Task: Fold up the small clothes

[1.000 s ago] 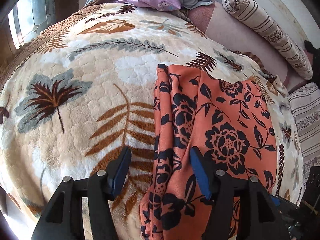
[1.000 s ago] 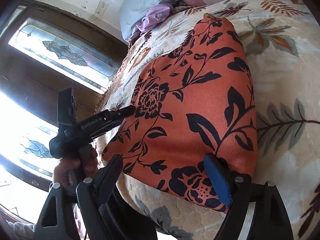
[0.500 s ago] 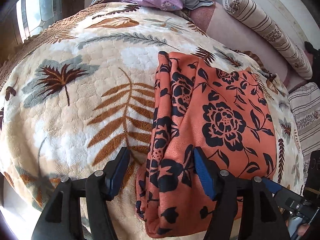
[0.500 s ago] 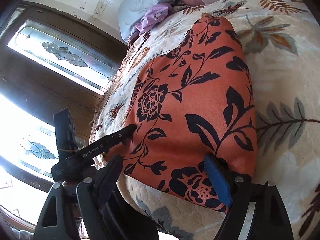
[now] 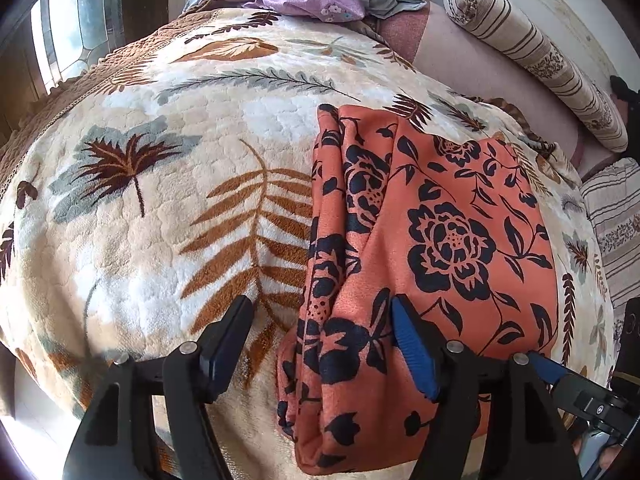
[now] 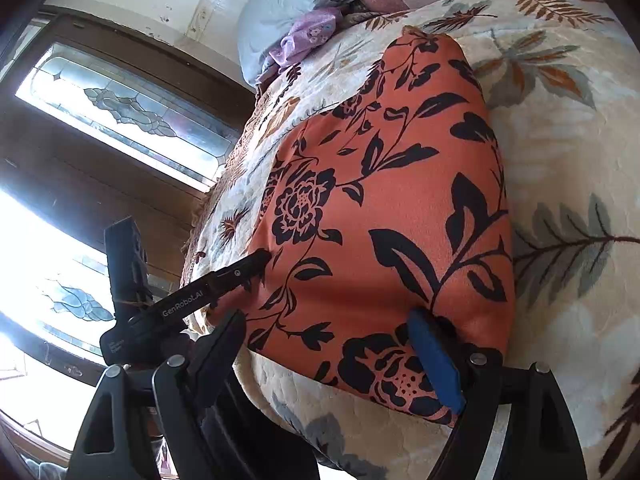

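Jaws gape on both grippers over orange garment (image 5: 448, 240); stained-glass window (image 6: 128, 108) shows rightward only.

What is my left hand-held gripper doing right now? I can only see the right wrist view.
Observer: In the left wrist view, the left hand-held gripper is open, with one finger on either side of the near left corner of the orange floral garment.
Operator: Is that side of the garment lying flat?
Observer: No. Its left edge is bunched into long lengthwise folds, while the rest lies smooth.
Operator: Anything past the garment that I can't see?
Observer: A striped bolster lies along the far right side of the bed, beyond the leaf-print blanket.
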`<state>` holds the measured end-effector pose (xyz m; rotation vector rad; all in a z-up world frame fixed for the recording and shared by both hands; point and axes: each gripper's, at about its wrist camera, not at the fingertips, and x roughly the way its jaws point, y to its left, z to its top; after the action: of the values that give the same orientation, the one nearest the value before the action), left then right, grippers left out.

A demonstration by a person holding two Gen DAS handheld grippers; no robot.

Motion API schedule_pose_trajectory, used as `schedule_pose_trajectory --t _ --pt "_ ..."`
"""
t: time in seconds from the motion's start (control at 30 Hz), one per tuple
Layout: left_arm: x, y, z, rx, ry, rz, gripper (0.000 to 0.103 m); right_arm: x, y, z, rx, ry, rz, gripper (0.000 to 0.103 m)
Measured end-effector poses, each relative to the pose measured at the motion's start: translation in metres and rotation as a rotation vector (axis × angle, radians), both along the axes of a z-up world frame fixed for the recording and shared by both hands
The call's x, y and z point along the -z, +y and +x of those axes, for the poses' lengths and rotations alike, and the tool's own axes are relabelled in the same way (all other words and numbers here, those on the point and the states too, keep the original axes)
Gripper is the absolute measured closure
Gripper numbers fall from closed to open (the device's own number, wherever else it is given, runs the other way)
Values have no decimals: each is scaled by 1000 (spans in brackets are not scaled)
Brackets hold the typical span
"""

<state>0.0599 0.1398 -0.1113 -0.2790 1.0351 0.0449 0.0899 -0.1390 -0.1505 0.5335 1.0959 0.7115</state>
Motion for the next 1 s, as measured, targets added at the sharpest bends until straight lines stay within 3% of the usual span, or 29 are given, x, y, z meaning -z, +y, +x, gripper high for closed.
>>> schedule_pose_trajectory --t 0.1,0.23,0.27,0.33,0.47,0.57,0.63,0.73,0.87,0.93,1.0 --pt "-4 2 -1 -5 11 -16 30 -1 1 1 0 7 -7 18" --pt "-18 10 -9 -5 -55 -121 26 -2 3 2 -7 5 -12 18" --pt "-14 10 -9 9 -49 -128 23 -2 3 2 -9 4 -12 18" --pt "12 8 -2 45 54 -119 23 -1 4 2 -13 5 -10 18" --pt "-2 12 -8 49 10 -133 23 -11 -1 4 -15 14 -4 18" --pt "-28 17 -8 57 -84 -137 23 -31 -18 9 31 -52 23 18" --pt "-36 20 4 68 -100 -158 23 -39 -37 21 92 -78 20 18" --pt "-27 22 34 96 -70 -230 23 -22 -64 54 180 16 53 17" --pt "7 24 65 110 37 -373 23 13 -72 96 210 169 139 16" --pt "19 19 70 132 80 -386 23 22 -60 111 172 200 158 16" --pt "20 15 69 168 66 -368 23 30 -39 121 106 227 137 17"
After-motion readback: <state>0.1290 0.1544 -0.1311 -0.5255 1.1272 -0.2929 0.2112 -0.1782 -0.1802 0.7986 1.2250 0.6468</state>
